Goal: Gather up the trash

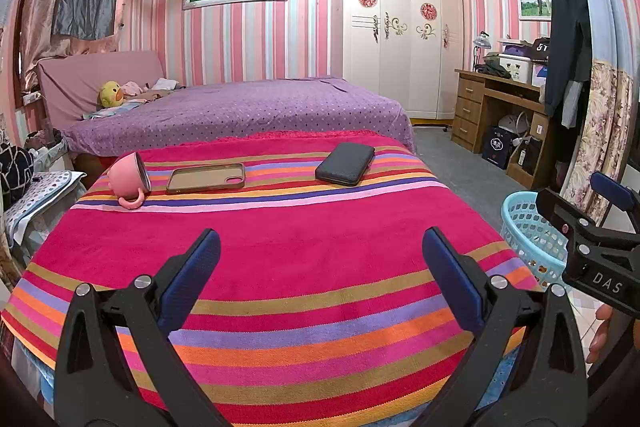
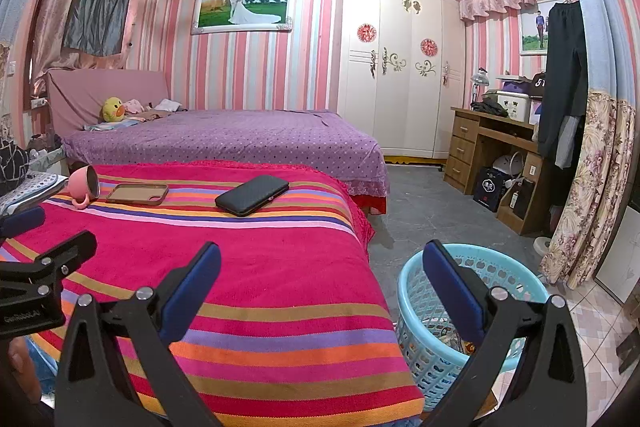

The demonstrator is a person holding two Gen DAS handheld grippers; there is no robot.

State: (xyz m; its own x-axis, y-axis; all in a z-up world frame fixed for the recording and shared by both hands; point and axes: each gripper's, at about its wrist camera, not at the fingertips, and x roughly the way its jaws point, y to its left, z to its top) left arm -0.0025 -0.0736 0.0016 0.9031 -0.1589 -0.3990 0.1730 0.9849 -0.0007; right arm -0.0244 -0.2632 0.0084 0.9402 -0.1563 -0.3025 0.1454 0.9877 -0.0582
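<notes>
A light blue mesh basket (image 2: 436, 339) stands on the floor right of the table and holds some wrappers (image 2: 454, 341); it also shows in the left wrist view (image 1: 528, 243). My left gripper (image 1: 320, 263) is open and empty above the near part of the striped tablecloth (image 1: 280, 247). My right gripper (image 2: 320, 275) is open and empty, its right finger over the basket's rim. On the far part of the table lie a tipped pink mug (image 1: 128, 181), a brown phone case (image 1: 206, 177) and a dark wallet (image 1: 345, 163).
A purple bed (image 1: 240, 107) stands behind the table. A white wardrobe (image 1: 400, 27) and a wooden desk (image 1: 492, 107) line the right side. Grey floor (image 2: 420, 211) lies between table and desk. Clutter sits at the left (image 1: 24, 179).
</notes>
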